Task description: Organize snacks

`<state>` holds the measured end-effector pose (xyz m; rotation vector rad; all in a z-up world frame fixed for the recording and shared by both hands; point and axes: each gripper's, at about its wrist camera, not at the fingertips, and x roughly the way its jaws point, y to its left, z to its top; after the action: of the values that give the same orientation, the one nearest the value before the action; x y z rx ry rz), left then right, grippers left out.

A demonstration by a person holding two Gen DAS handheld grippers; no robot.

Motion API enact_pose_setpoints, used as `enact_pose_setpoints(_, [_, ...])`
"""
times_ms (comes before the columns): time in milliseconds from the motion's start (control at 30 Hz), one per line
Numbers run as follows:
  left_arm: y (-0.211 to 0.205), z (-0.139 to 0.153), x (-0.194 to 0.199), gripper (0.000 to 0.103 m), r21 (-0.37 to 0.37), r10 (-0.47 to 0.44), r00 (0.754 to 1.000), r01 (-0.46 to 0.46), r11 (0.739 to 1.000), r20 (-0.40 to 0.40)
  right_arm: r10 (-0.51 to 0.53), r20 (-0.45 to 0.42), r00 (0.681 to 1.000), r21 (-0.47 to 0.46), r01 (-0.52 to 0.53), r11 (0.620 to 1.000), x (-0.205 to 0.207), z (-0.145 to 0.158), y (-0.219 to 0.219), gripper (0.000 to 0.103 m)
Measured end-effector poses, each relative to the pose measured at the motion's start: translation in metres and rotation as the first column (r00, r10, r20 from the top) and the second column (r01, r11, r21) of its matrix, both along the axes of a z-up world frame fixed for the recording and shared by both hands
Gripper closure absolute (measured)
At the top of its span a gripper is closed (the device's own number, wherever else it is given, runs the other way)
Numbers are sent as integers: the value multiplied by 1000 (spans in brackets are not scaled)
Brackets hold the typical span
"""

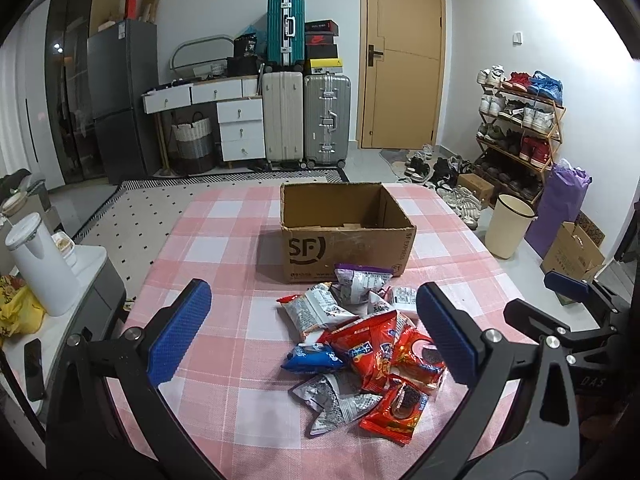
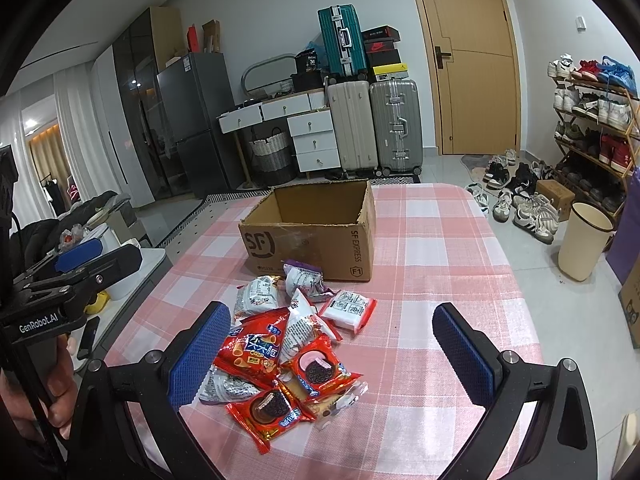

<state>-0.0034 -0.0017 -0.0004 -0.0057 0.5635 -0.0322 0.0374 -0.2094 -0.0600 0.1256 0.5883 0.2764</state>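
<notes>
Left gripper (image 1: pixel 312 334) gapes wide at lower centre over snack packets (image 1: pixel 360 352) (red, blue, silver), with the cardboard box (image 1: pixel 346 236) above.

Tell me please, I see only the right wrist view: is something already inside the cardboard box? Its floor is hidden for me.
Observer: The left wrist view looks over the rim of the cardboard box. Only bare bottom flaps show, and there is no snack on the visible floor.
Operator: Does the right claw hide any packet from me?
Observer: Yes. A blue packet lies at the left edge of the snack pile.
Operator: Is the left claw open?
Observer: Yes, the left claw is open and holds nothing.
</notes>
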Motion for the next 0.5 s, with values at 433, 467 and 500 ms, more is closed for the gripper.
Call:
enact_pose_setpoints(433, [0, -7, 3, 1, -7, -6, 1000, 6, 1000, -14, 0, -1, 1000, 0, 0, 1000, 0, -1, 0, 0])
enact_pose_setpoints(467, [1, -6, 3, 1, -8, -7, 1000, 7, 1000, -12, 0, -1, 1000, 1, 0, 1000, 0, -1, 0, 0])
enact_pose_setpoints(500, [1, -6, 3, 1, -7, -6, 1000, 6, 1000, -12, 0, -1, 1000, 1, 0, 1000, 0, -1, -1, 0])
